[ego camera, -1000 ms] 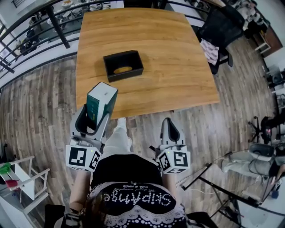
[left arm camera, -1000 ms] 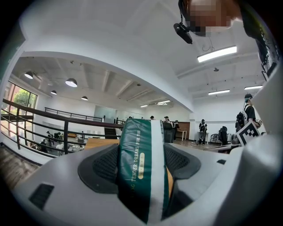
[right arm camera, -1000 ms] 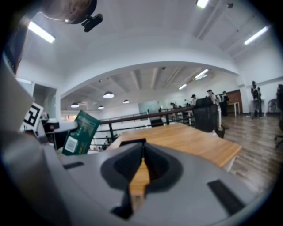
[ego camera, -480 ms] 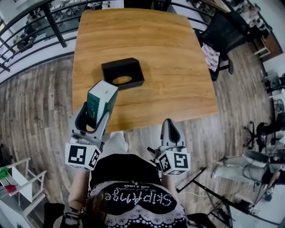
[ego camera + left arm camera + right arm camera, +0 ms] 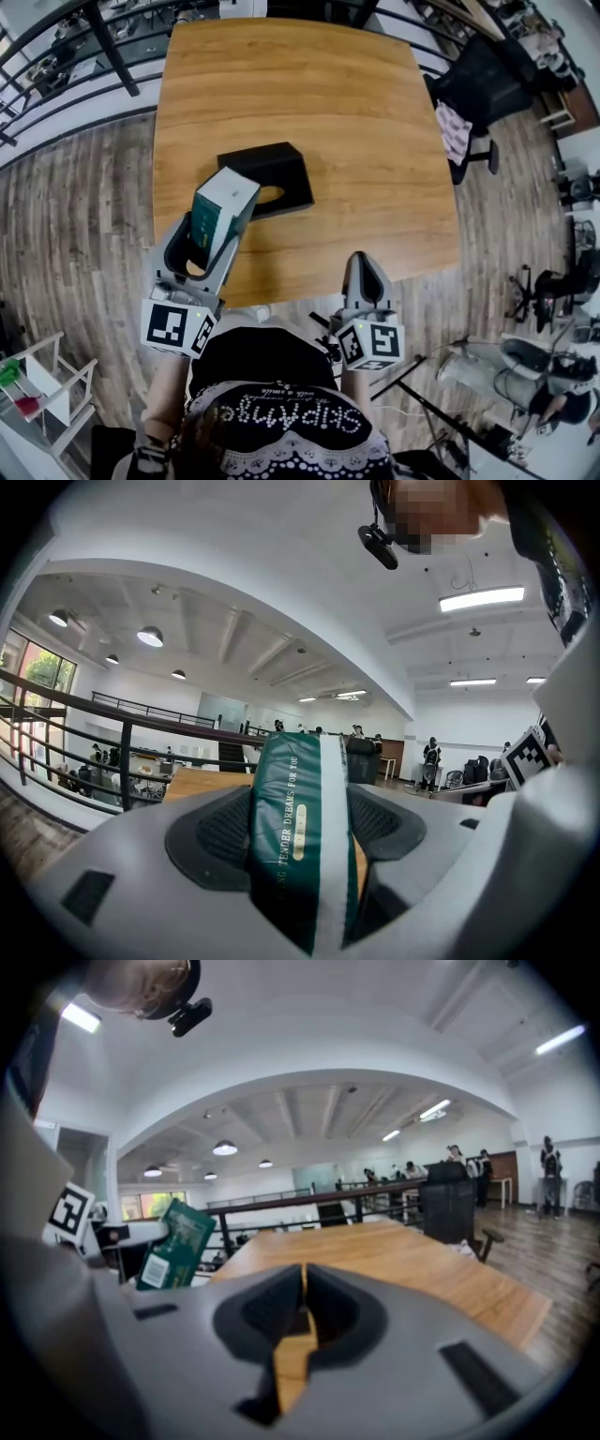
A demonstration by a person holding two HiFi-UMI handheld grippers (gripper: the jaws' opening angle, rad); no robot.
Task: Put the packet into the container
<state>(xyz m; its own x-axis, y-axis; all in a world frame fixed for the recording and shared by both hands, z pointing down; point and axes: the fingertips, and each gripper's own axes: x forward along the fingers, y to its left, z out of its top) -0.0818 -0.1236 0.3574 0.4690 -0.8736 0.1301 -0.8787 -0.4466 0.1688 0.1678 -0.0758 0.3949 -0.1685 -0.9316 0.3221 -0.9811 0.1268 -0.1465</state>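
A green and white packet [image 5: 221,212] stands upright between the jaws of my left gripper [image 5: 204,242], which is shut on it. It hangs over the near left part of the wooden table [image 5: 356,131], just in front of the black open container [image 5: 278,172] and overlapping its near left corner. In the left gripper view the packet [image 5: 300,827] fills the gap between the jaws. My right gripper [image 5: 366,278] is shut and empty at the table's near edge. From the right gripper view the packet [image 5: 174,1245] shows at the left.
A black chair [image 5: 487,80] with a cloth on it stands to the right of the table. A dark railing [image 5: 66,75] runs past the table's far left. A white rack [image 5: 37,384] is at the lower left. Wooden floor surrounds the table.
The left gripper with the packet has moved forward over the table's edge, nearer the container. The right gripper has come up to the table's near edge.
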